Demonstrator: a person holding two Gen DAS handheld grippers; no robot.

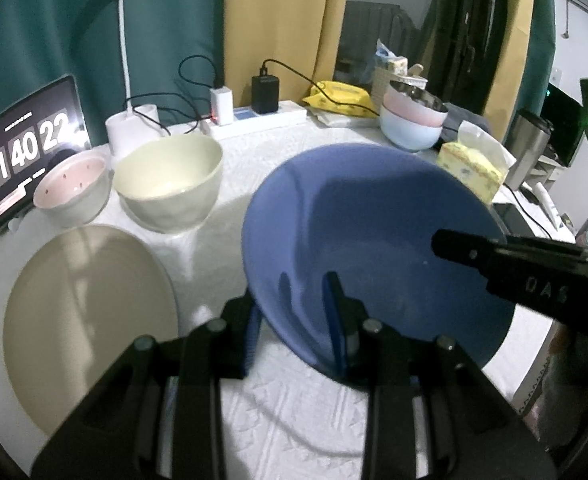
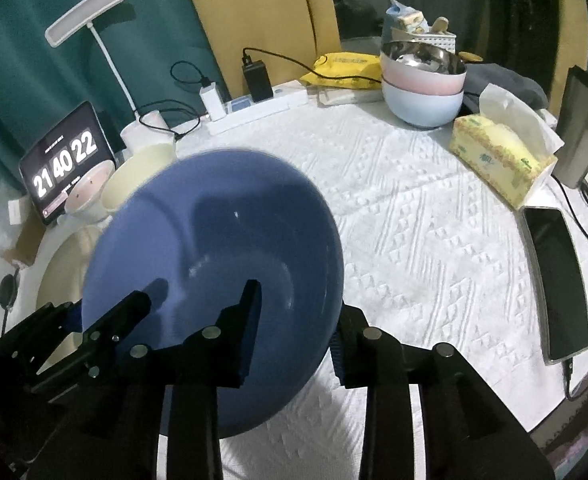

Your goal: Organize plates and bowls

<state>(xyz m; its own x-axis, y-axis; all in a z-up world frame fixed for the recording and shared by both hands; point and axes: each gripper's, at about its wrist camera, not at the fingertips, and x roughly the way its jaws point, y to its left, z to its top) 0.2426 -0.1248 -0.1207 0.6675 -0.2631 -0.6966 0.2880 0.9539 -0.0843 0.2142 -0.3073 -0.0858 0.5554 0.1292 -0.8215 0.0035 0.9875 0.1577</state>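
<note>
A blue plate (image 1: 374, 240) hangs tilted above the white cloth. My left gripper (image 1: 290, 292) is shut on its near-left rim, one finger under the plate and one on top. In the right wrist view the blue plate (image 2: 214, 260) fills the left half, and my right gripper (image 2: 298, 300) straddles its right rim with a gap at the pads, so it is open. Its finger (image 1: 454, 244) reaches in from the right. A beige plate (image 1: 86, 320) lies flat at the left, with a cream bowl (image 1: 170, 184) and a pink-lined bowl (image 1: 74, 188) behind it.
Stacked bowls (image 2: 422, 92), a steel one on top, stand at the back right. A tissue box (image 2: 498, 160), a phone (image 2: 562, 280) on a cable and a steel tumbler (image 2: 586, 132) line the right edge. A tablet clock (image 1: 26, 152), lamp base (image 1: 134, 128) and power strip (image 1: 254, 120) sit at the back.
</note>
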